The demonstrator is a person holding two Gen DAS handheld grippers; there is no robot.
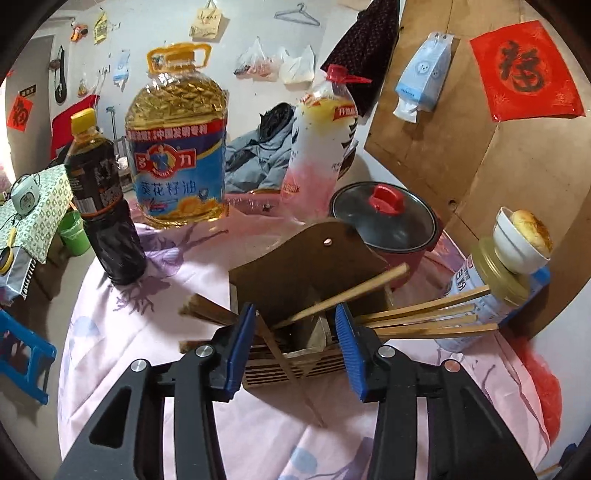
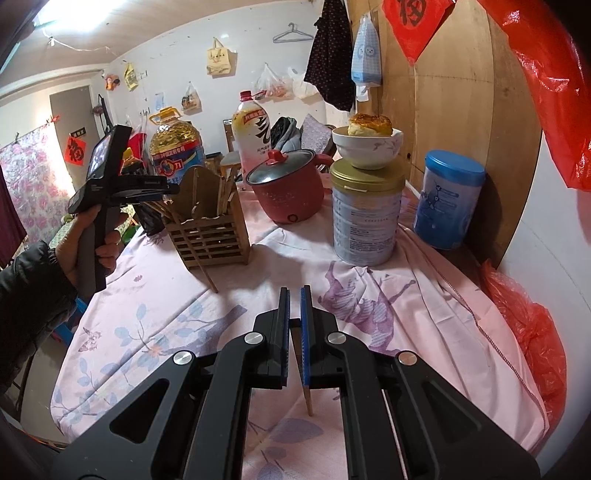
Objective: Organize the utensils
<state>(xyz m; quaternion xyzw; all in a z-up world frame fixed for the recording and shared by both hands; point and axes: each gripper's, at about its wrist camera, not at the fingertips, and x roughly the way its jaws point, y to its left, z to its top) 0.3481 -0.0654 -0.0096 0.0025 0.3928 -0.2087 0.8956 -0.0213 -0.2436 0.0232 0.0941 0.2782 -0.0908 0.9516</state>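
You are hovering your left gripper (image 1: 295, 343), tongs apart, over the holder (image 2: 207, 236); right gripper (image 2: 294, 332) is clamping a chopstick (image 2: 307, 400) for loading.

A lived-in home room, doubling as kitchen. Shown by the floral tablecloth (image 2: 155, 332), sunflower oil jug (image 1: 177, 147), soy sauce bottle (image 1: 103, 199), red electric pot (image 2: 291, 192), bowl with a bun (image 2: 367, 146), wall-hung shopping bags (image 2: 218, 59), coat hanger (image 2: 293, 34), red "fu" paper (image 1: 526, 72).
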